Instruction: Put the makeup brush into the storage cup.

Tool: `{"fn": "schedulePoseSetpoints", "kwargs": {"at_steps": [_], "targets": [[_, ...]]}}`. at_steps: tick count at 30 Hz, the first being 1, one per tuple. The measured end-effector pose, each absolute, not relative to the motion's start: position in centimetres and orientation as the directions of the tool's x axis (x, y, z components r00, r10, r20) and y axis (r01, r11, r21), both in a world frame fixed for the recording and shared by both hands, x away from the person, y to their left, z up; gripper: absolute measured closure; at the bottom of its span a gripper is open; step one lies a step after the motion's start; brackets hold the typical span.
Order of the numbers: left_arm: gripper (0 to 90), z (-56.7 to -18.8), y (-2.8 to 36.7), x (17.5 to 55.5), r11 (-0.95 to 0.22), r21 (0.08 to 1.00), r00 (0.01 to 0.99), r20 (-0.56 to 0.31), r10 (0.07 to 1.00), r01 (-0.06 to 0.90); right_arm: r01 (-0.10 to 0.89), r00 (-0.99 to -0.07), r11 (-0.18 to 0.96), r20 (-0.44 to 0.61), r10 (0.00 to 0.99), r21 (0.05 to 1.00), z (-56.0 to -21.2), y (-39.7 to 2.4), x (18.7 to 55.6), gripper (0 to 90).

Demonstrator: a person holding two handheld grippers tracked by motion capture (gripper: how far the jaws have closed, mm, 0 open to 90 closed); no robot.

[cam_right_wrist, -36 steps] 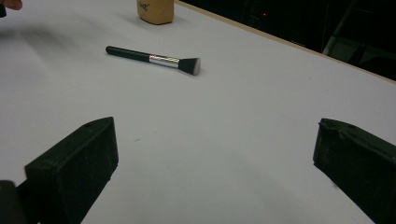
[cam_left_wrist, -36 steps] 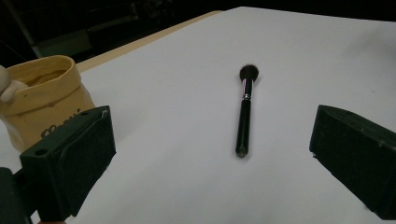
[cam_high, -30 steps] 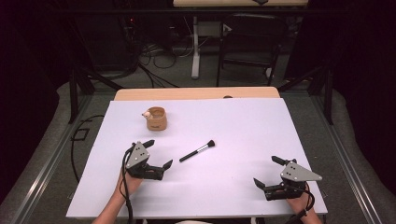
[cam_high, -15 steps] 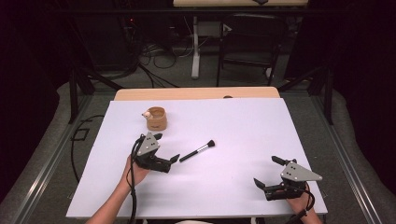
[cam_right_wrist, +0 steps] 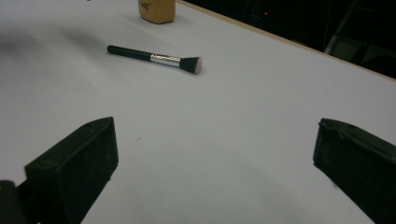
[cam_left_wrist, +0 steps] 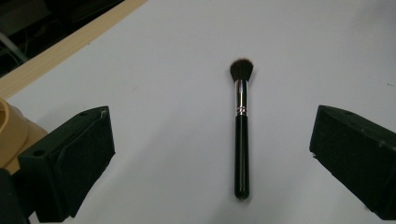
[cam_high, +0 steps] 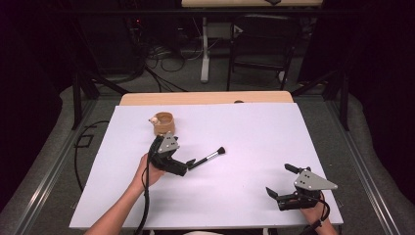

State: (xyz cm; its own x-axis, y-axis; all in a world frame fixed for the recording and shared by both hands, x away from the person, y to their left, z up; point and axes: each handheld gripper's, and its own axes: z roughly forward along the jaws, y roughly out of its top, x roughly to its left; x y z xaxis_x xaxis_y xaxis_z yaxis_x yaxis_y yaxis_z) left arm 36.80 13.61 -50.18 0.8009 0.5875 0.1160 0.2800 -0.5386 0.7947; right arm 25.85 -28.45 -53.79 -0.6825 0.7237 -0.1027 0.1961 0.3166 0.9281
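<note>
A makeup brush (cam_high: 208,157) with a black handle, silver ferrule and dark bristles lies on the white table sheet (cam_high: 254,132). My left gripper (cam_high: 186,166) is open at the handle end, pointing along the brush. In the left gripper view the brush (cam_left_wrist: 241,135) lies lengthwise between the wide-apart jaws, untouched, bristles away from me; the left gripper (cam_left_wrist: 212,163) holds nothing. My right gripper (cam_high: 277,180) rests open near the front right corner, empty. From the right gripper (cam_right_wrist: 215,168) the brush (cam_right_wrist: 154,58) lies far off to the upper left.
A tan round cup (cam_high: 163,123) stands just behind the left gripper, seen as the cup (cam_left_wrist: 9,135) beside the left jaw and the cup (cam_right_wrist: 156,10) at the far edge. A wooden table edge (cam_high: 205,98) runs along the back; a chair and cables lie beyond.
The left gripper has moved forward and to the right, up to the brush's handle end. The right gripper and the brush have stayed put.
</note>
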Motion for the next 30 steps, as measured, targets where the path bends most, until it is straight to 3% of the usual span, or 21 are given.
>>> {"fn": "schedulePoseSetpoints", "kwargs": {"at_steps": [30], "targets": [[0.4, -48.7, 8.7, 40.3, -0.711, 0.562, 0.826, 0.085, 0.557, 0.422, 0.197, -0.685, 0.321, -0.104, 0.721, 0.927, -53.8, -28.5, 25.9, 0.0]]}}
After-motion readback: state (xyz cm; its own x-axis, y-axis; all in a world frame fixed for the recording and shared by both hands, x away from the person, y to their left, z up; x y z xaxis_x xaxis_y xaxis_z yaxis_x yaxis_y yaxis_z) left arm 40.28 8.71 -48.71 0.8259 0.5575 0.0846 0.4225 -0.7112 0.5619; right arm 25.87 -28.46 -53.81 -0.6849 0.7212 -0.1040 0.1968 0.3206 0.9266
